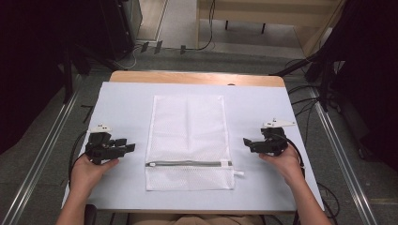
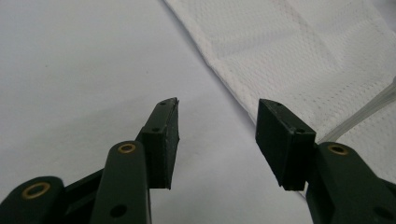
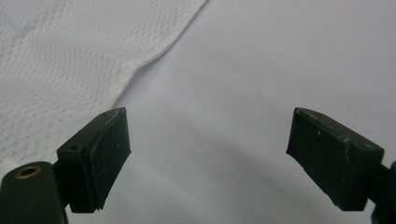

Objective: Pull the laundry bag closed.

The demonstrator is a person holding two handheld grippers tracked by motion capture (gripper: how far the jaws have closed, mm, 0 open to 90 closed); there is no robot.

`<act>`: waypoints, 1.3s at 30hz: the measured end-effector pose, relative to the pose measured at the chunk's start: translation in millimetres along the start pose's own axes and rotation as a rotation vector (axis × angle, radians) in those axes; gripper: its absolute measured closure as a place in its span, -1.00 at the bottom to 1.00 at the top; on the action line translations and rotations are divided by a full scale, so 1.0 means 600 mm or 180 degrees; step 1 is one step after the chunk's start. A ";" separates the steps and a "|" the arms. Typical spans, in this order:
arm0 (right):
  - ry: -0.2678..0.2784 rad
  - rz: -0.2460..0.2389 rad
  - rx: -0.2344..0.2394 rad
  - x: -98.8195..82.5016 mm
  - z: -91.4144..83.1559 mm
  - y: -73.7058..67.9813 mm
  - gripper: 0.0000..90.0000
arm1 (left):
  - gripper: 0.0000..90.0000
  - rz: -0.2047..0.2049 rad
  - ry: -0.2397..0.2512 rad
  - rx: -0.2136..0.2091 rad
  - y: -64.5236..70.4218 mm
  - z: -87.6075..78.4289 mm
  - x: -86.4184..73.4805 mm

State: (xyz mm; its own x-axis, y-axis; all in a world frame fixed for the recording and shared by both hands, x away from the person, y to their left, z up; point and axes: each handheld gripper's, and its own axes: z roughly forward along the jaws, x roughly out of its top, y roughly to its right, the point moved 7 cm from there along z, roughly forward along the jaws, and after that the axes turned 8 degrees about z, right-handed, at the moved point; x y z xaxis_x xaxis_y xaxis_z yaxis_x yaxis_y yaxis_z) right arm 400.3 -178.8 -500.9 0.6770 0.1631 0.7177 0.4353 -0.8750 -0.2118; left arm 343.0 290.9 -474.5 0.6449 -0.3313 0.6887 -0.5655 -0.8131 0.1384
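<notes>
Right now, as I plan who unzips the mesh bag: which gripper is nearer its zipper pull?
Right. The right gripper sits just beyond the zipper pull end; the left gripper is off the mesh bag's opposite edge.

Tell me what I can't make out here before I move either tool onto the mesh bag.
- Mesh bag contents: high view, the white mesh is too fine and pale to show whether anything is inside.
- Zipper pull: high view, too small to tell its position surely.
- Bag's far edges: left tool view and right tool view, cut off by the frame.
- Table front edge: high view, partly covered by the person's forearms.
</notes>
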 end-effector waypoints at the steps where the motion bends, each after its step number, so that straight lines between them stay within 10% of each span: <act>1: -0.0004 -0.0020 0.0011 0.000 -0.001 0.000 -0.70 | 0.13 0.0000 0.0000 0.0000 0.000 0.000 0.000; 39: -0.0186 0.0006 0.0254 0.000 -0.013 -0.016 -0.05 | -0.22 -0.0150 -0.0007 -0.0297 0.004 -0.003 0.007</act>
State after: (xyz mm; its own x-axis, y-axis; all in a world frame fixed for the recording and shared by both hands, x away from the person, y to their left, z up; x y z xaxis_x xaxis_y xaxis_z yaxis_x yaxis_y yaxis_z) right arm 391.7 -173.8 -493.5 0.7102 0.1898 0.6779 0.4783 -0.8367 -0.2668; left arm 343.5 288.7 -469.7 0.6732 -0.2948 0.6782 -0.5798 -0.7797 0.2365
